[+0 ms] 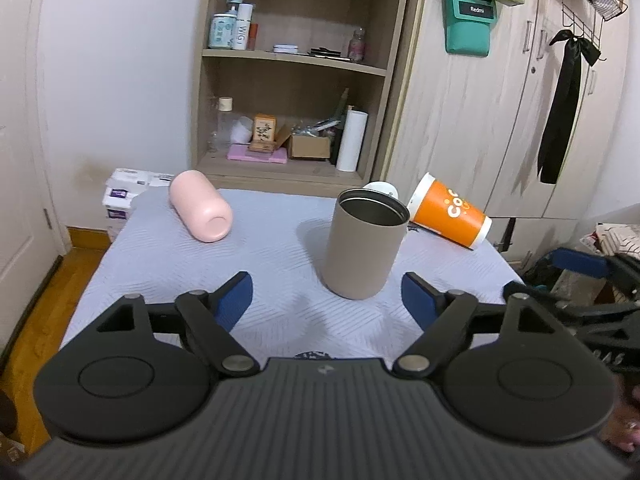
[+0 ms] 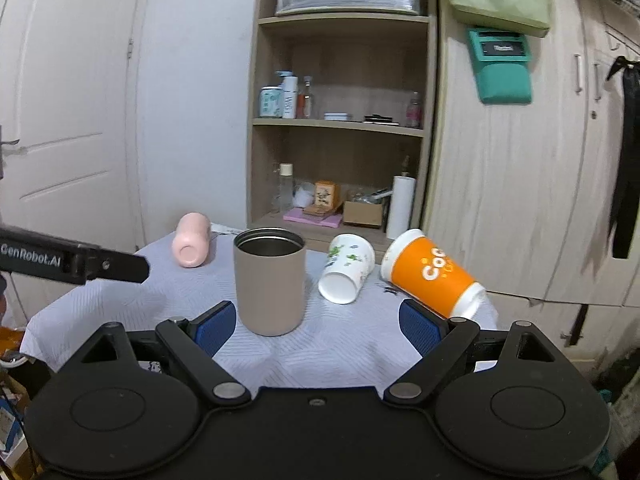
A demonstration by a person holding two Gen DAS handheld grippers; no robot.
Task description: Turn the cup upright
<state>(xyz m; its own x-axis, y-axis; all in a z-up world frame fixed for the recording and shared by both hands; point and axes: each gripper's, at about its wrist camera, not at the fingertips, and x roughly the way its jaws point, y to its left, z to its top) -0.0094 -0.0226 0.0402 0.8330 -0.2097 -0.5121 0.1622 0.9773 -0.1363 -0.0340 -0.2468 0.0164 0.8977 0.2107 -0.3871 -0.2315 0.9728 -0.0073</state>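
Observation:
A beige metal cup (image 1: 362, 246) (image 2: 270, 282) stands upright, mouth up, on the grey-clothed table (image 1: 160, 280). A pink cup (image 1: 200, 206) (image 2: 192, 245) lies on its side at the far left. A white patterned paper cup (image 2: 346, 274) lies on its side; in the left wrist view only its edge (image 1: 382, 189) shows behind the beige cup. An orange paper cup (image 1: 450, 211) (image 2: 432, 274) lies tilted on its side at the right. My left gripper (image 1: 326, 300) is open and empty, just short of the beige cup. My right gripper (image 2: 316, 326) is open and empty, near the beige cup.
A wooden shelf unit (image 2: 340, 128) with bottles and boxes stands behind the table, a wardrobe (image 1: 500, 120) to its right. Tissue packs (image 1: 128, 192) sit by the table's far left corner. The right gripper's body (image 1: 592, 292) shows at the right of the left wrist view.

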